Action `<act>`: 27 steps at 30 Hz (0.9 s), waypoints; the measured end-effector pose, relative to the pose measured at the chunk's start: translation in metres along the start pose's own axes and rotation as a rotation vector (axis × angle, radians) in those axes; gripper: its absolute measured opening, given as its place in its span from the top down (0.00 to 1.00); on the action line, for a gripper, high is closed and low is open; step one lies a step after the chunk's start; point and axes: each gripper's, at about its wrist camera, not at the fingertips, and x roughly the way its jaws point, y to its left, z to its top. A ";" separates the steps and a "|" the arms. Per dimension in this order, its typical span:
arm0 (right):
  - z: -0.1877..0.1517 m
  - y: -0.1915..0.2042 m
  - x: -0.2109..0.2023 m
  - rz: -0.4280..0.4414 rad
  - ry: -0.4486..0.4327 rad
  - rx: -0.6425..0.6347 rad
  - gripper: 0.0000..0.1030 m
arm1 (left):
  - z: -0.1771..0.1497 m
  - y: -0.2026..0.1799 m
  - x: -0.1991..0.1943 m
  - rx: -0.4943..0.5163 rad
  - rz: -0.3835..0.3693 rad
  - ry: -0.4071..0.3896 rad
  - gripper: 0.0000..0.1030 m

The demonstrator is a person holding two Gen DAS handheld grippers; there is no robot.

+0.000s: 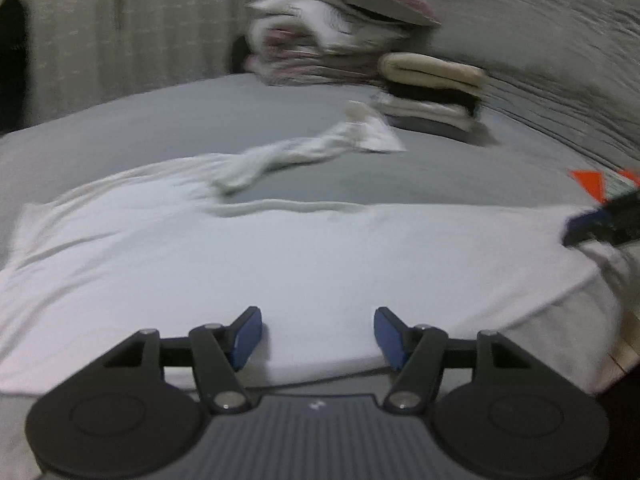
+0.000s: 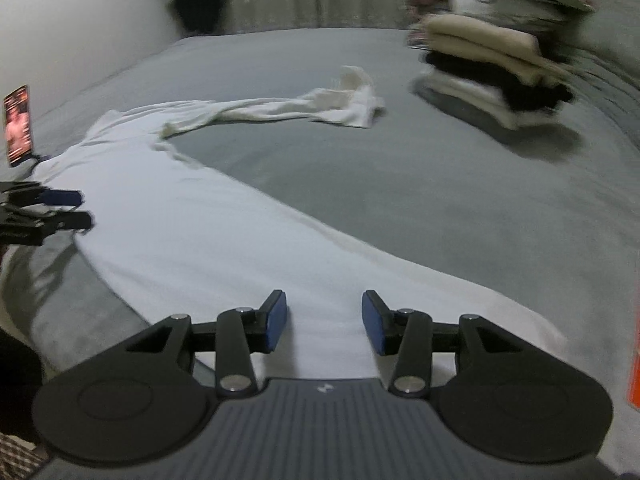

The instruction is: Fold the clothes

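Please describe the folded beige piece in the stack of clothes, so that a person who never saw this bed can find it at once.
On the grey bed, beyond the spread white long-sleeved shirt, stands a small stack of folded clothes. The folded beige cloth piece lies on top of it, directly above a black layer; the layers below are black, then white.

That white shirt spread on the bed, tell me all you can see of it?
The white shirt looks like soft, thin knit. It lies mostly flat on the grey bed, its body smoothed out with a few shallow creases. One long sleeve trails away, twisted and rumpled, toward the stack of folded clothes without touching it. The near edge lies below both open grippers, left and right; neither grips it.
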 end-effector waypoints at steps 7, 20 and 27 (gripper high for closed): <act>-0.013 -0.055 -0.022 -0.136 0.028 0.146 0.55 | 0.009 -0.048 0.018 0.122 -0.185 0.025 0.38; -0.027 -0.111 -0.049 -0.162 -0.062 0.398 0.56 | 0.024 -0.100 0.041 0.205 -0.301 0.025 0.36; -0.014 -0.096 -0.025 -0.178 -0.048 0.287 0.99 | 0.020 -0.117 0.044 0.255 -0.337 0.028 0.35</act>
